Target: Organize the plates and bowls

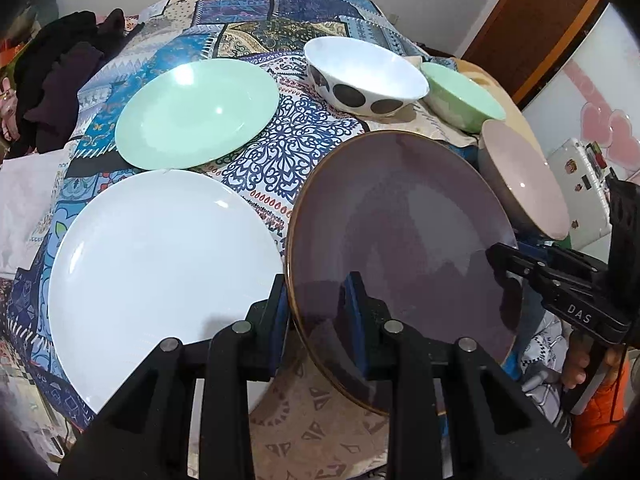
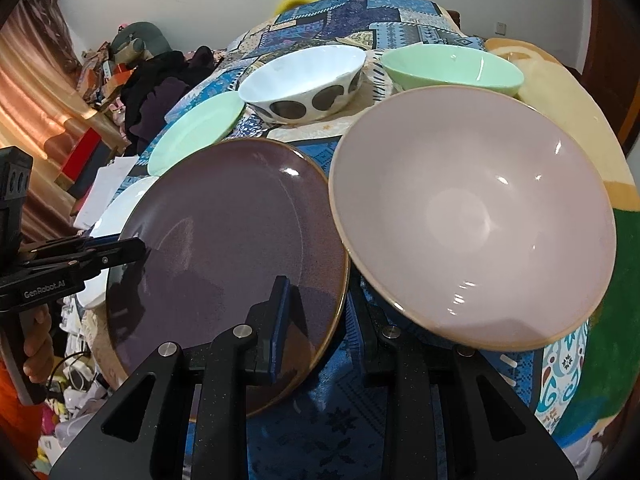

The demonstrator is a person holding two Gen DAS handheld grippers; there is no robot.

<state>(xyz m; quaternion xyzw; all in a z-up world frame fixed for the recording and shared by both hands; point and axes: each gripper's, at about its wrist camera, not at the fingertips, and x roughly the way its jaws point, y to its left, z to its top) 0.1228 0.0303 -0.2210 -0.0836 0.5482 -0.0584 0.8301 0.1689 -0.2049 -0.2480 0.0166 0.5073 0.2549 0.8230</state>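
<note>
Purple plate point(image 1: 400, 248) was lifted clear of the patterned cloth point(image 1: 264, 152), tilted between white plate point(image 1: 160, 264) and pink bowl point(image 2: 472, 216), left gripper point(image 1: 316, 320) and right gripper point(image 2: 320, 320) each clenched on opposite rims, presumably sharing its weight for stacking.
</note>
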